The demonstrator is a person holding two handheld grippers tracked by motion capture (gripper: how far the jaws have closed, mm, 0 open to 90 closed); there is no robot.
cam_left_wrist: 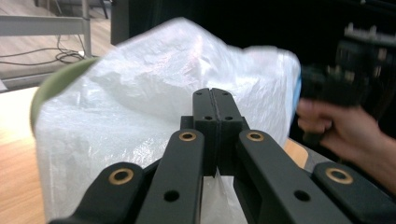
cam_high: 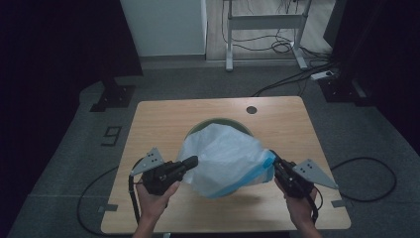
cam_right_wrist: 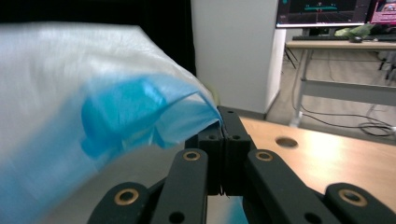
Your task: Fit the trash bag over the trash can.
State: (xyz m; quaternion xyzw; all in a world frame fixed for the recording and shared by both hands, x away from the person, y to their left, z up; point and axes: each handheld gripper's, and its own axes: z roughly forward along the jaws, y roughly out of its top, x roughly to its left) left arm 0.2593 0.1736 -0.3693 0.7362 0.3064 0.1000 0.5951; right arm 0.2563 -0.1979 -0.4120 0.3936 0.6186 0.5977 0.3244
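While both jaws pinch the white bag (cam_high: 223, 158) mid-frame, left gripper (cam_high: 190, 161) and right gripper (cam_high: 274, 159) stretch it over the green bin (cam_high: 218, 122).

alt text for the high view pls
Two hand-held black grippers, left gripper and right gripper, pinch opposite sides of a white plastic bag with a blue rim above a round green bin on a wooden table.

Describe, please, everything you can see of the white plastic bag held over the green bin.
The white plastic bag is thin, crinkled and translucent, with a blue drawstring band along its open edge. It is stretched between the two tools: the left tool pinches its white film, the right tool pinches the blue band. It billows above the green bin on the wooden table, covering most of the rim.
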